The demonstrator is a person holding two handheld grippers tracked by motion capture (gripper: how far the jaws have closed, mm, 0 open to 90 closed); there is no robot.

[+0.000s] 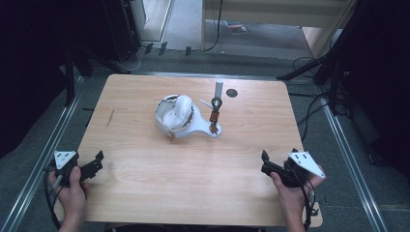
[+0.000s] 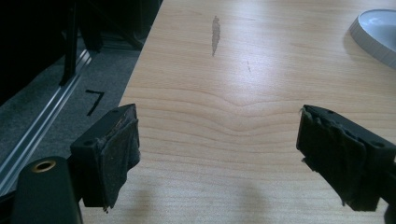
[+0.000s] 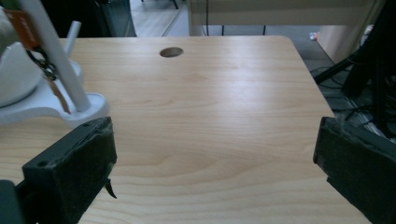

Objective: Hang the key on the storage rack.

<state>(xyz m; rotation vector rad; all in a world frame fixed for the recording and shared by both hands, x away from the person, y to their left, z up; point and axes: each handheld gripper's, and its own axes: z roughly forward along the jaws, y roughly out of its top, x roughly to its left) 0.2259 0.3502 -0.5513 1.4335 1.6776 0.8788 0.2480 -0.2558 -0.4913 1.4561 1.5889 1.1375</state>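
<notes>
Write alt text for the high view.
A white stand with an upright rod sits mid-way on a wooden table. At the near edge, a person holds the open left gripper and right gripper, both empty.

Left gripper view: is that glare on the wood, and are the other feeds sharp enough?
Left gripper view: a pale sheen washes the table near the white stand's edge; claw pads crisp. Right gripper view: sheen mid-table, stand sharp. High view: stand overexposed, white detail lost, surroundings dark.
</notes>
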